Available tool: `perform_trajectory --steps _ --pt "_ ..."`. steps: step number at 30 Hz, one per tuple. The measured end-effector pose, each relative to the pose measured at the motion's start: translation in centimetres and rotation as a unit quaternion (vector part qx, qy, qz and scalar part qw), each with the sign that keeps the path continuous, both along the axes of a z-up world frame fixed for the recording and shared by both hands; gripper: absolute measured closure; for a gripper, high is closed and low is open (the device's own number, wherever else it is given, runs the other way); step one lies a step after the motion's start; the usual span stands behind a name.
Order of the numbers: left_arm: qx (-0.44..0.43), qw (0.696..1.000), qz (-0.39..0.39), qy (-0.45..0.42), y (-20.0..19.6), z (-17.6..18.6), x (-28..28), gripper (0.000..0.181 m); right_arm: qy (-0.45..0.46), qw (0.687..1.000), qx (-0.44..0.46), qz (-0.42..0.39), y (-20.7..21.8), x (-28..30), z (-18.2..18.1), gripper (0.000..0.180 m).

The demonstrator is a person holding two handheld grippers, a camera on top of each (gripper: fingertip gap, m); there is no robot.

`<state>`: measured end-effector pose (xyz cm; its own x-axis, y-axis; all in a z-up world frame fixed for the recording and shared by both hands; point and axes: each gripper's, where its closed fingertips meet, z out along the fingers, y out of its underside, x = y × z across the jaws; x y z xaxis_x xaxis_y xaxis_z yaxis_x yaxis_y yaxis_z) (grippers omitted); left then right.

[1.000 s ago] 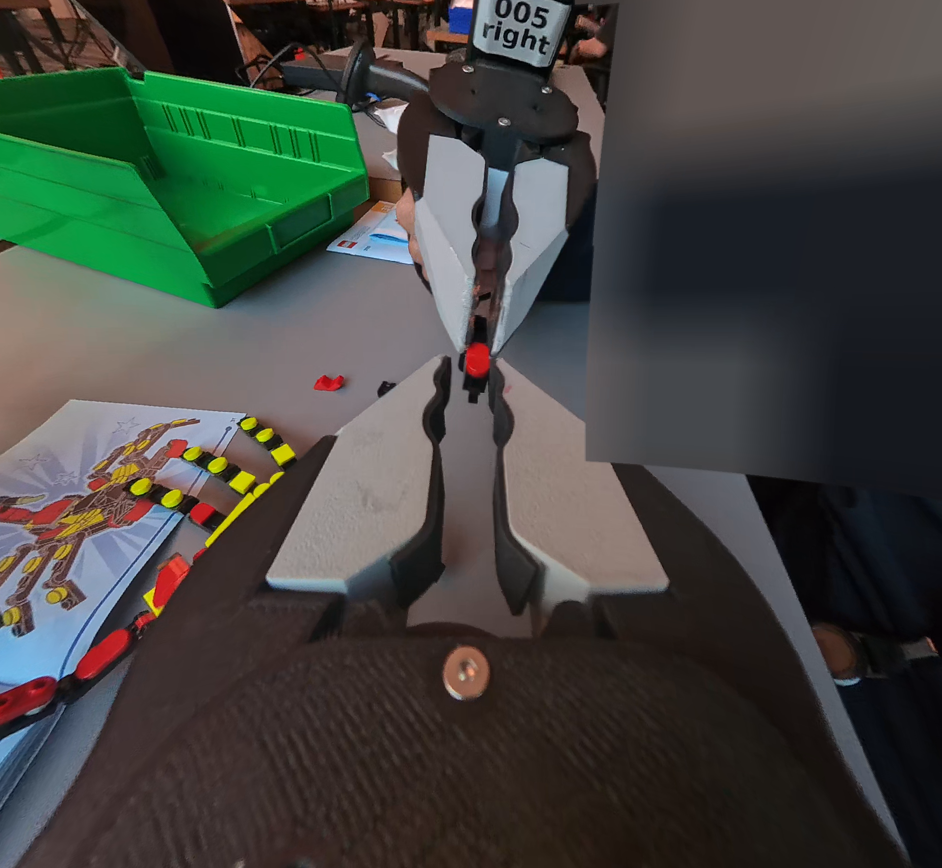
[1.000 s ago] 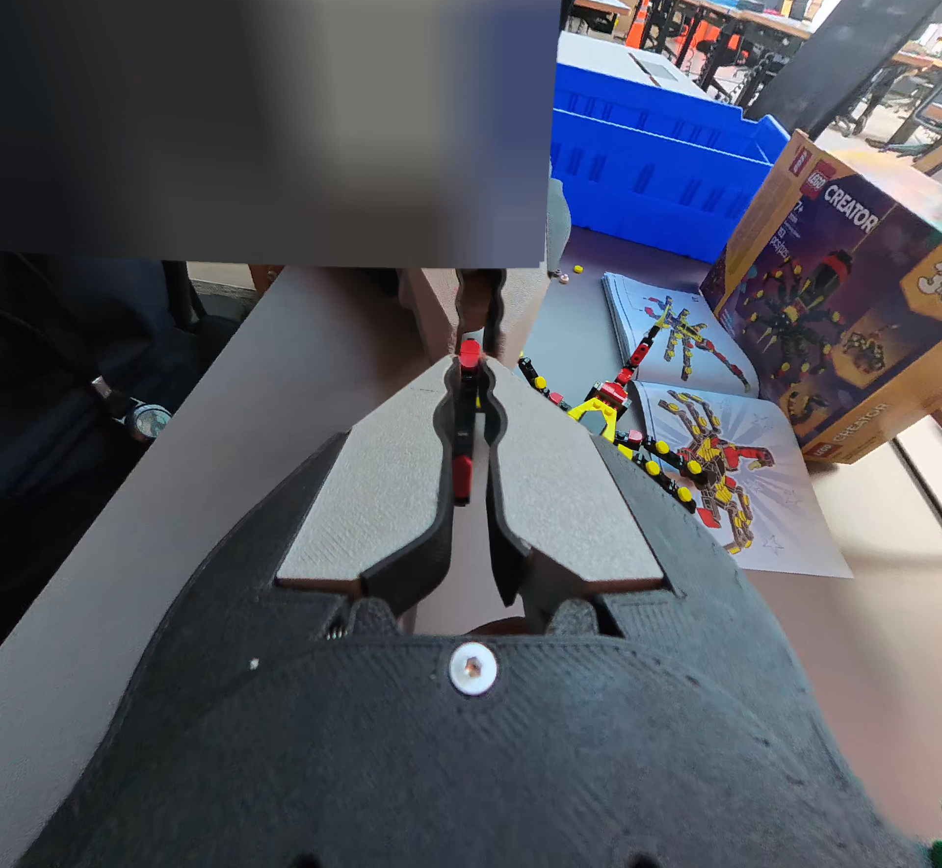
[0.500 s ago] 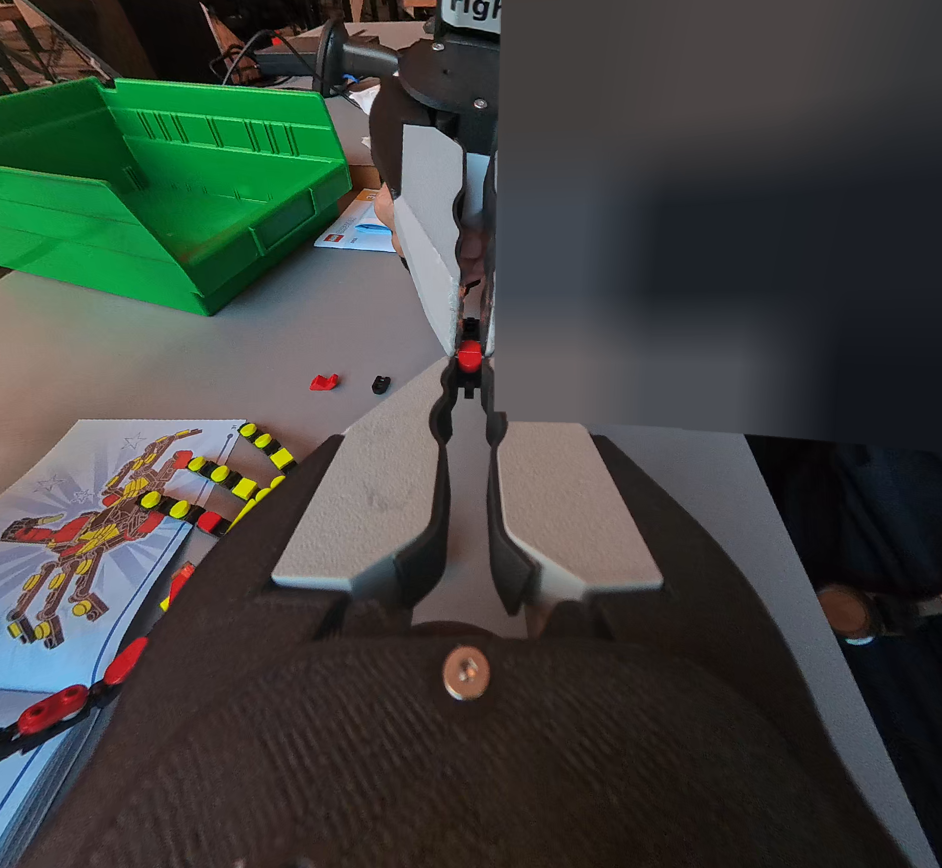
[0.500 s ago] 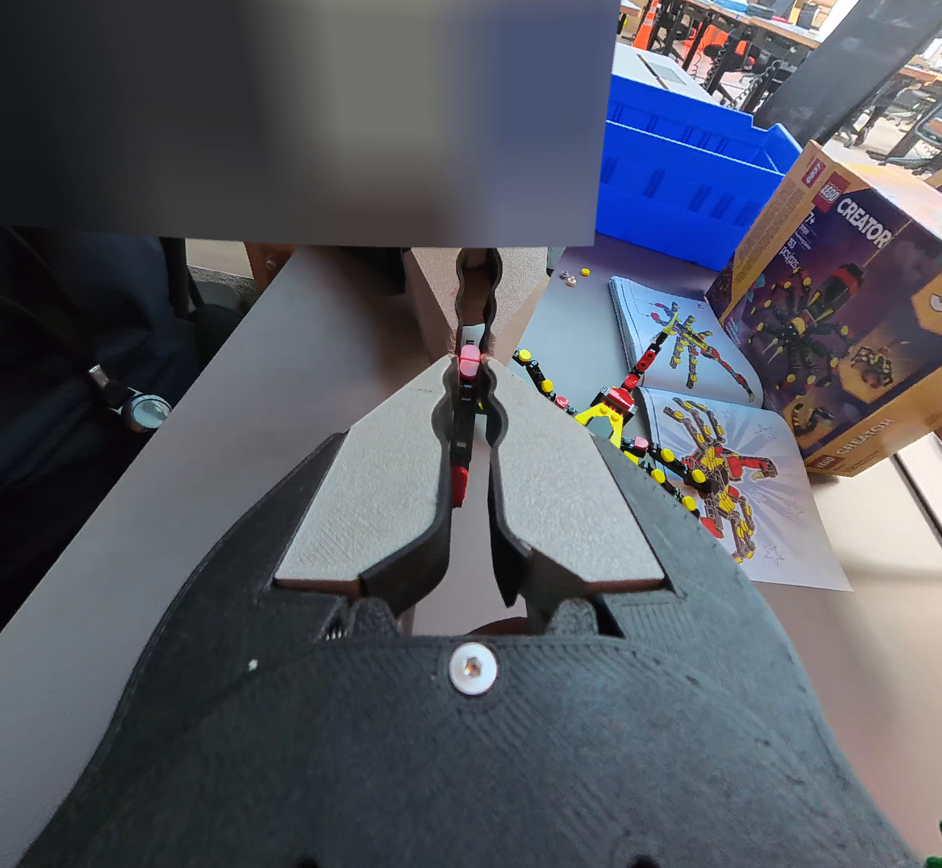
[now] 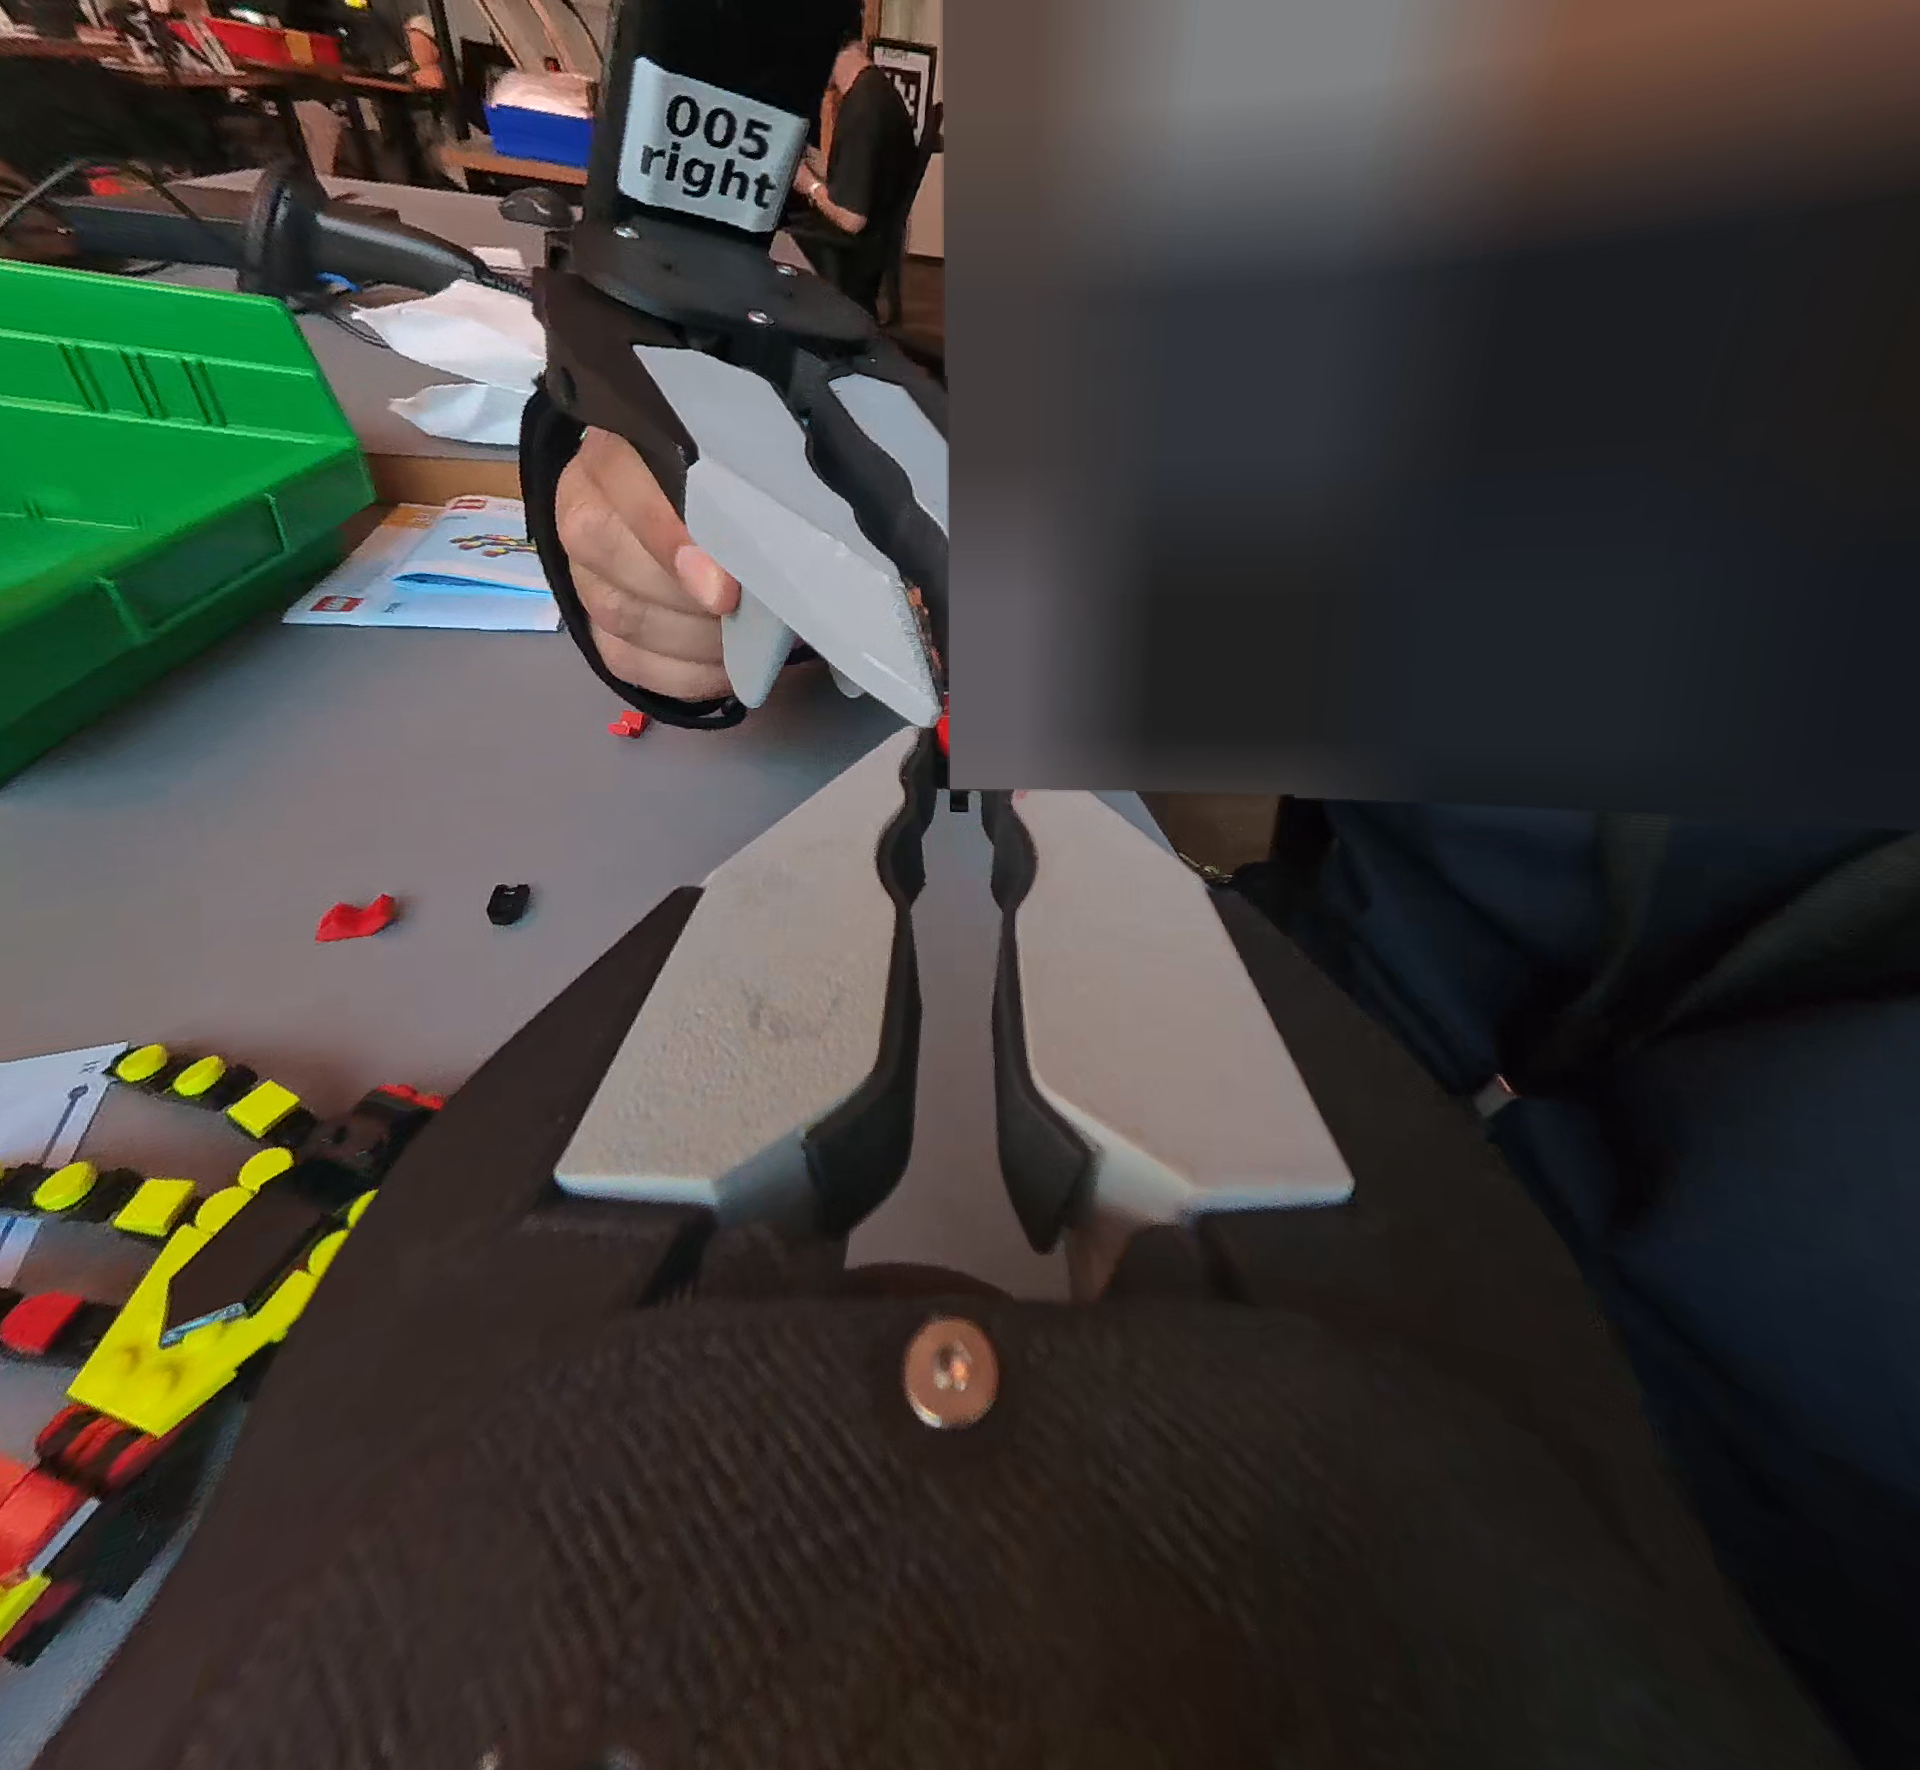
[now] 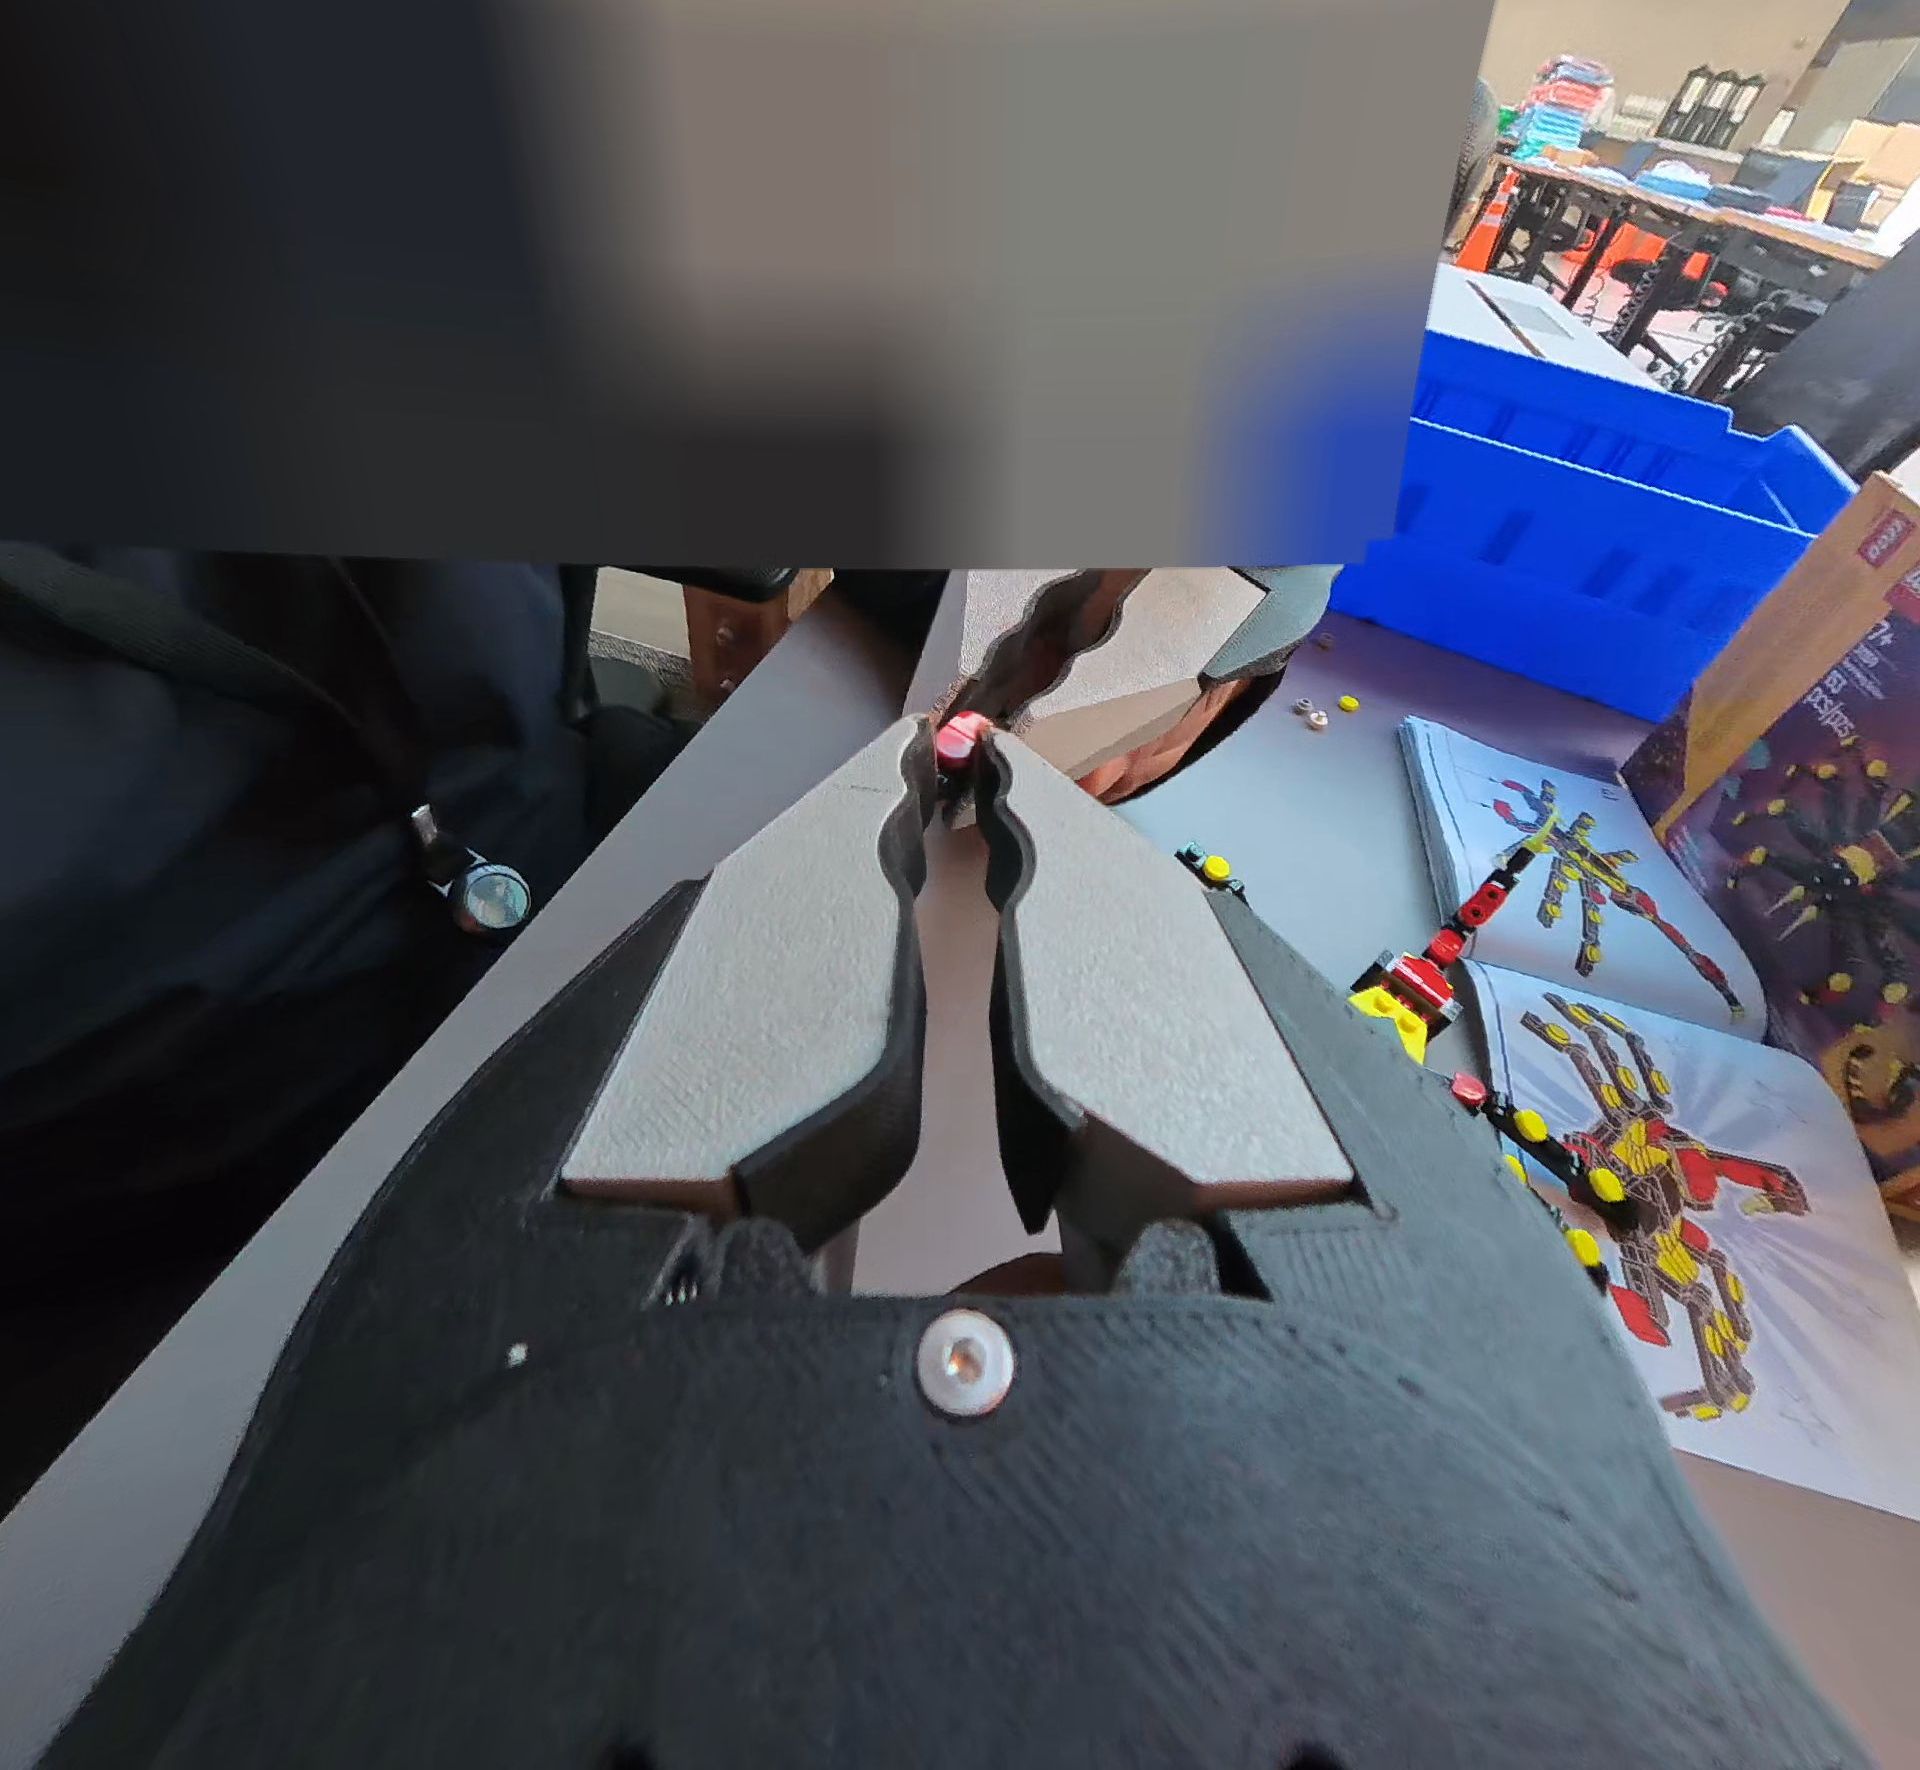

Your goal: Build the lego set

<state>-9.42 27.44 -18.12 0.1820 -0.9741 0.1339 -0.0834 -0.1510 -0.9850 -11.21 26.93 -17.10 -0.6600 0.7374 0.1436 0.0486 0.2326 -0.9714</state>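
The right gripper [image 6: 954,756] pinches a small red-and-black plastic lego piece [image 6: 958,744] at its tips. The left gripper [image 5: 954,785] meets it tip to tip, narrowed, its hold hidden. A joining step, seemingly; next, press straight. The yellow-and-black spider build [image 5: 197,1232] lies left of the left gripper.

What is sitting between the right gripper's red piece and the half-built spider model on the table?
Nothing visible: the right gripper pinches the red piece, with bare table toward the spider model; the left gripper sits just beyond.

Workshop: worktables [image 6: 1704,229], storage bins [image 6: 1590,515]
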Motion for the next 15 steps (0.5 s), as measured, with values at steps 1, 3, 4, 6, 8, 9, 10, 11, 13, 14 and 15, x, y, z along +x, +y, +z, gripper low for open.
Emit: perform_trajectory --steps 1,3,4,6,8,9,10,11,13,14,15 --pt "0.002 1.0 0.0 0.005 0.0 -0.1 0.1 0.176 -0.001 1.0 0.004 0.004 -0.1 0.1 -0.1 0.175" --pt "0.009 1.0 -0.001 0.008 -0.2 -0.1 0.3 0.175 0.0 1.0 0.007 0.003 -0.1 0.2 0.0 0.175" --pt "0.014 1.0 0.019 0.01 0.4 0.0 0.0 0.176 0.0 1.0 0.012 -0.017 0.5 -0.1 0.0 0.176" --pt "0.028 0.996 0.082 0.027 2.3 -0.2 -0.9 0.176 0.0 0.997 0.035 -0.075 2.1 -0.9 -0.2 0.176" --pt "0.039 0.991 0.117 0.045 3.2 -0.5 -1.1 0.176 0.005 0.993 0.057 -0.1 2.9 -1.1 -0.4 0.177" --pt "0.043 0.989 0.13 0.05 3.5 -0.6 -1.2 0.176 0.004 0.993 0.056 -0.103 3.1 -1.1 -0.5 0.176" --pt "0.046 0.988 0.136 0.059 3.6 -0.8 -1.2 0.176 -0.005 0.994 0.048 -0.099 3.2 -1.1 -0.7 0.176" --pt "0.049 0.987 0.138 0.069 3.6 -1.0 -1.1 0.176 -0.02 0.995 0.036 -0.094 3.3 -1.1 -1.0 0.175" --pt "0.052 0.985 0.144 0.083 3.7 -1.4 -1.1 0.176 -0.032 0.996 0.025 -0.084 3.3 -1.0 -1.4 0.176" --pt "0.049 0.985 0.143 0.087 3.7 -1.6 -1.1 0.176 -0.034 0.996 0.028 -0.082 3.3 -0.9 -1.6 0.176" --pt "0.048 0.984 0.148 0.092 3.8 -1.8 -1.1 0.176 -0.037 0.995 0.036 -0.086 3.4 -1.0 -1.8 0.176"
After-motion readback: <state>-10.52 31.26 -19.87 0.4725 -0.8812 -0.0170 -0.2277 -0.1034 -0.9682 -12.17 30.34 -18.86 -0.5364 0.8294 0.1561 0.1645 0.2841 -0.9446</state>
